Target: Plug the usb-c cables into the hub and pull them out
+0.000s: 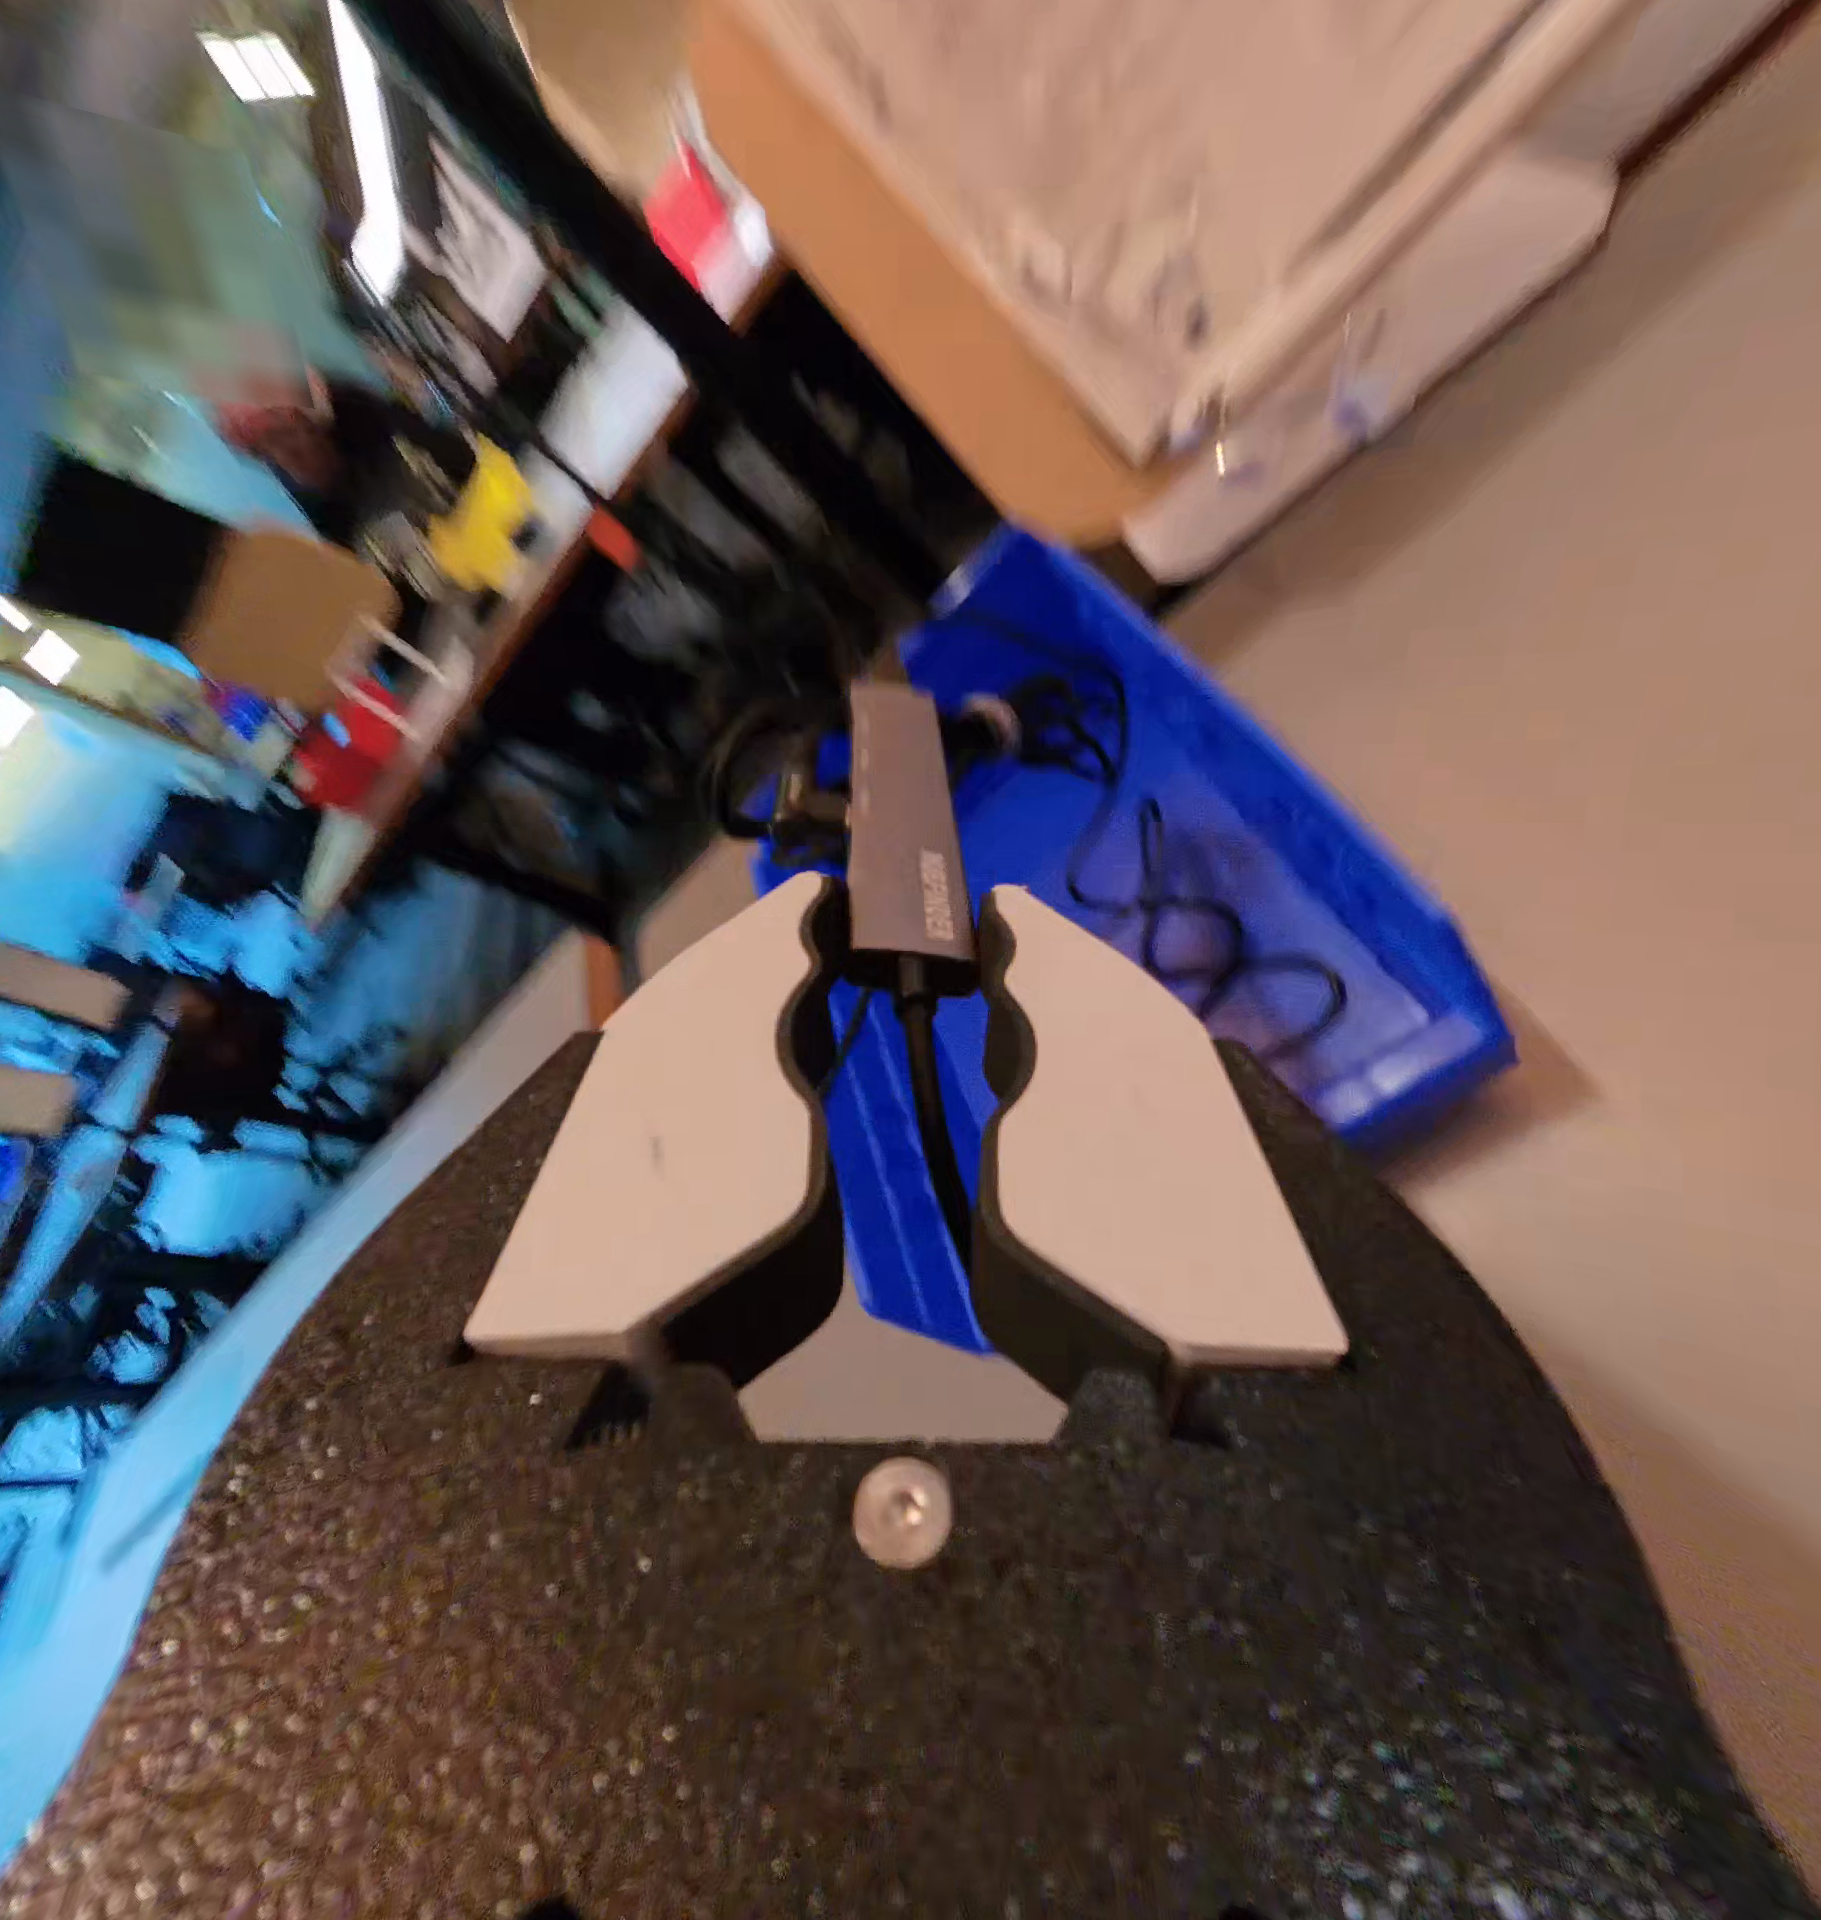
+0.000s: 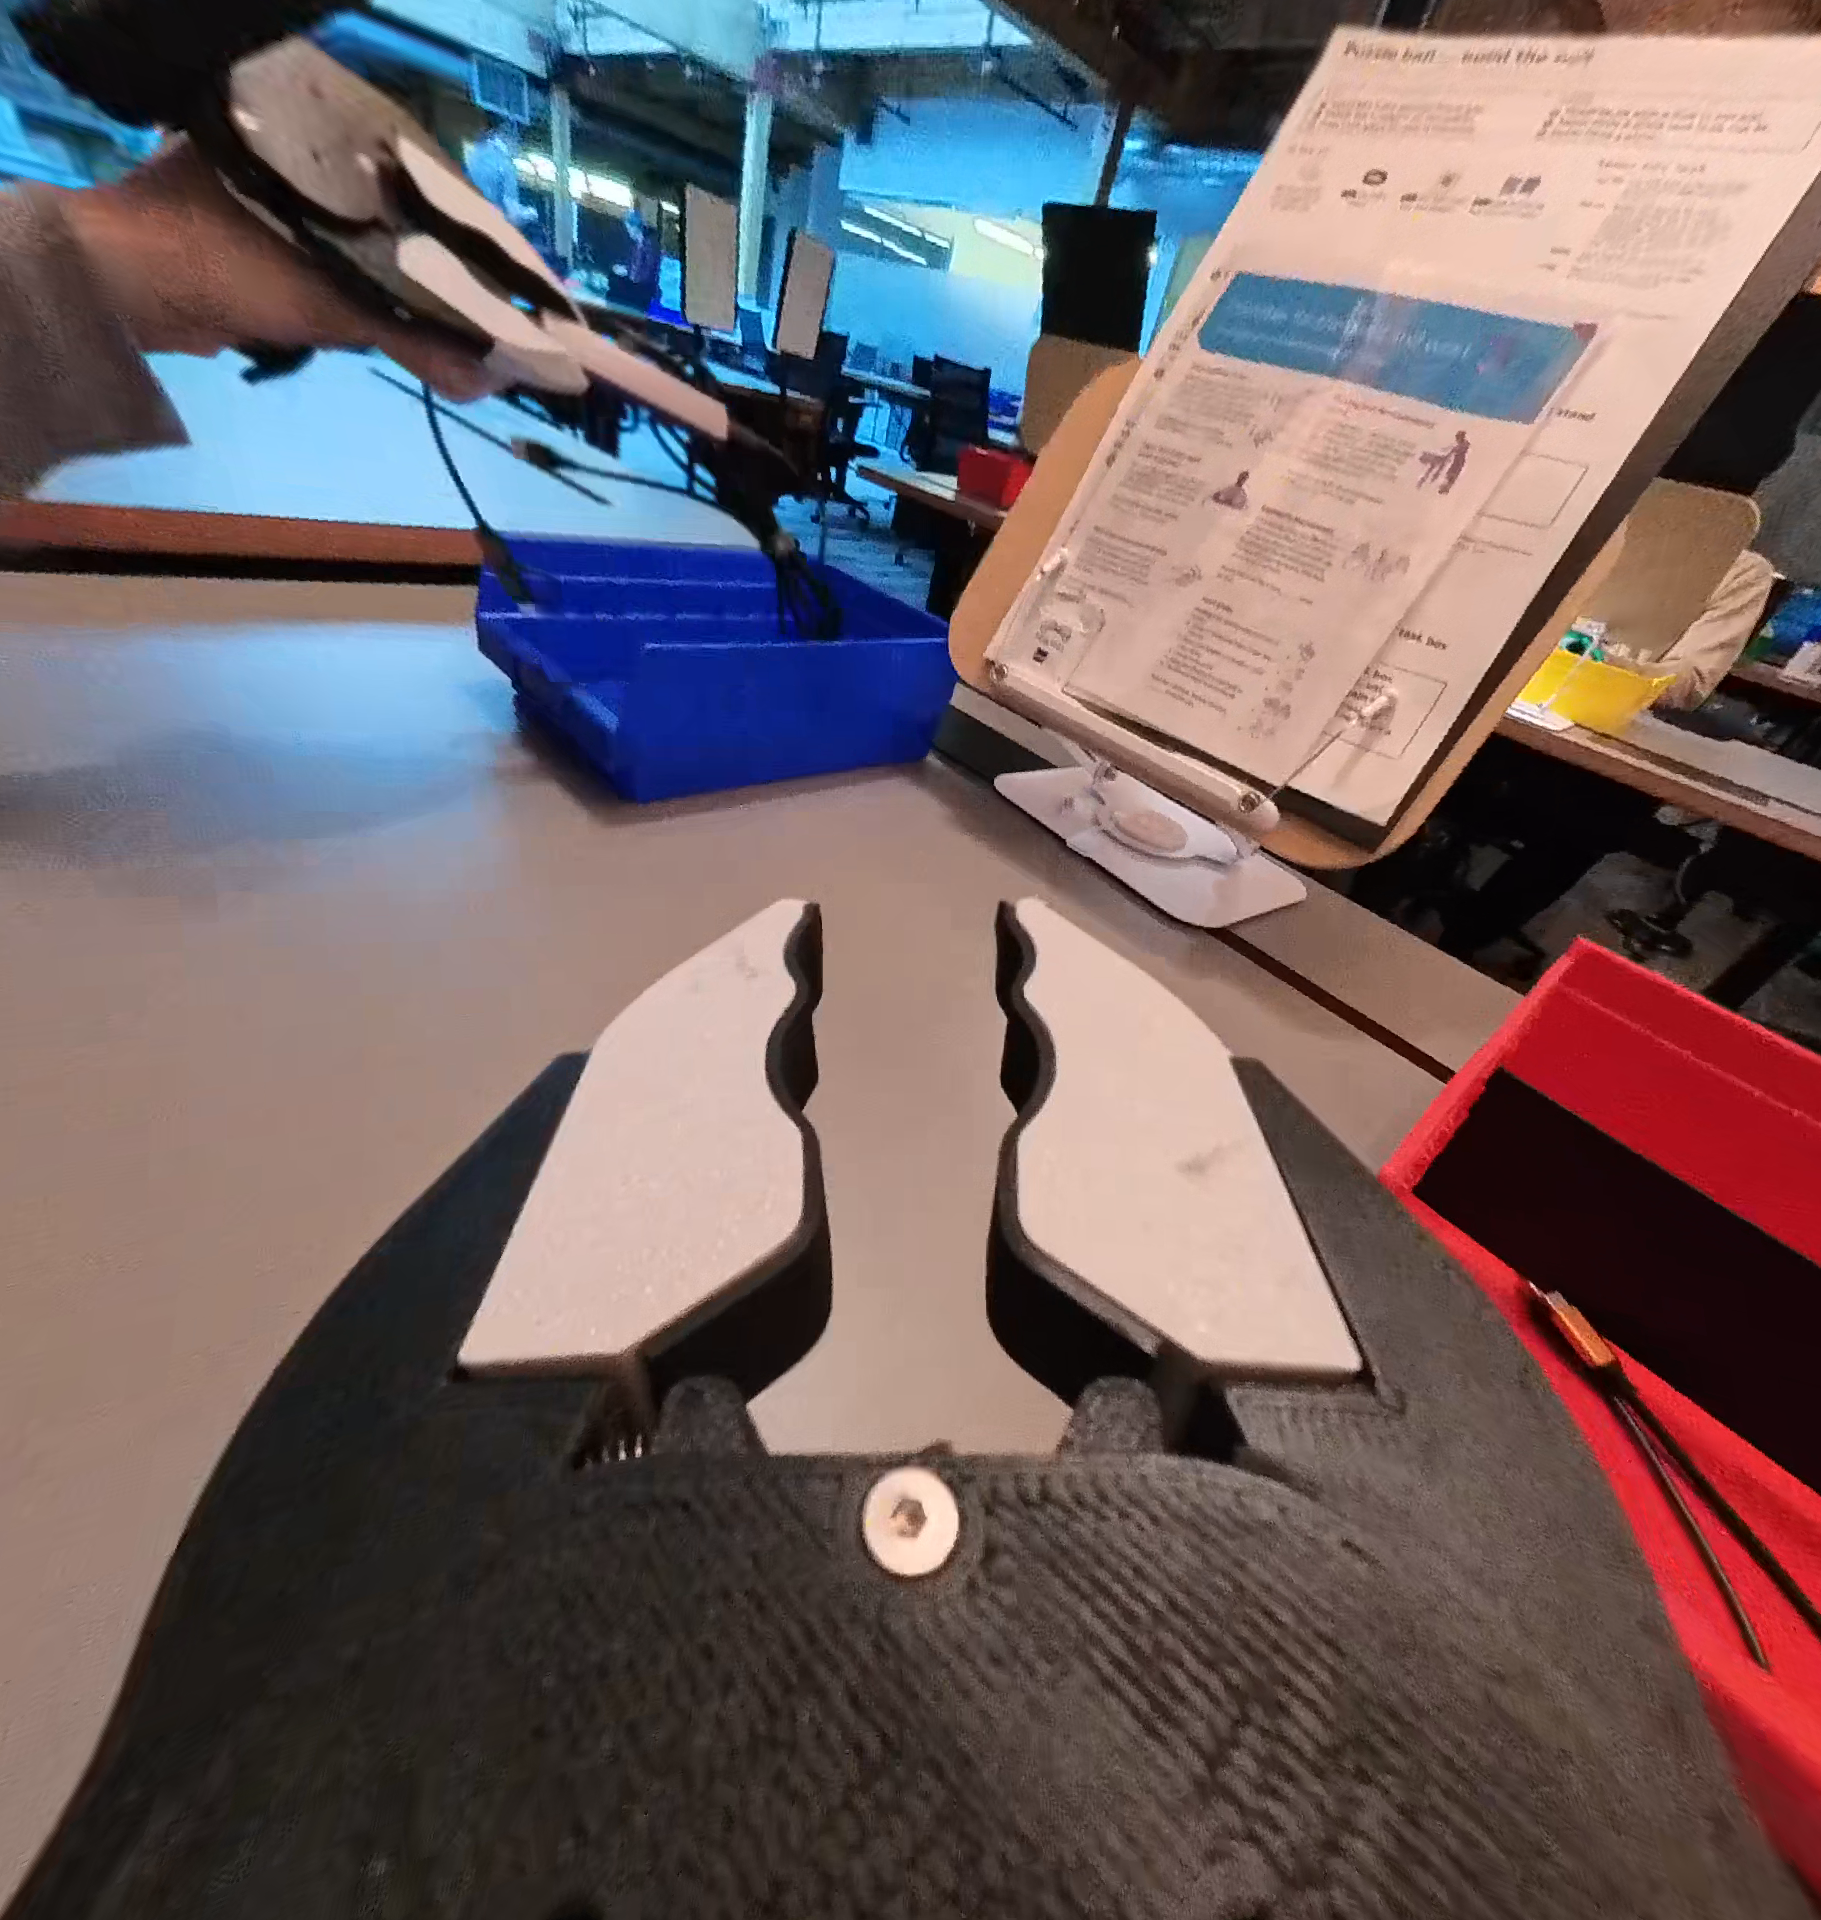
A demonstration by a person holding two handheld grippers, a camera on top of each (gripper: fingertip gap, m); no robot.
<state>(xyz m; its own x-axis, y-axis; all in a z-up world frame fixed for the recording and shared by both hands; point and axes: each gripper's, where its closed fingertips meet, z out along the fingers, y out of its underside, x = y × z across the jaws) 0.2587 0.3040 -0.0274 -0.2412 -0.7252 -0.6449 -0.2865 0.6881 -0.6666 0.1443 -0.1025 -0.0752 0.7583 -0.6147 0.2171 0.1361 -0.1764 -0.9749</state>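
My left gripper (image 1: 906, 914) is shut on the near end of a slim grey USB hub (image 1: 901, 821), held in the air above a blue bin (image 1: 1249, 831). The hub's own black cable (image 1: 937, 1101) hangs down between the fingers. Black cables (image 1: 1186, 914) are plugged into the hub's side and trail into the bin. In the right wrist view the left gripper (image 2: 719, 421) shows at upper left, held by a hand, with cables (image 2: 781, 530) dangling into the blue bin (image 2: 719, 675). My right gripper (image 2: 906, 914) is open and empty, low over the table.
A document stand (image 2: 1332, 457) with printed sheets stands at the table's right edge on a white base (image 2: 1155, 842). A red bin (image 2: 1654, 1247) at the near right holds a cable with an orange-tipped plug (image 2: 1576, 1335). The grey table (image 2: 262, 935) spreads in front.
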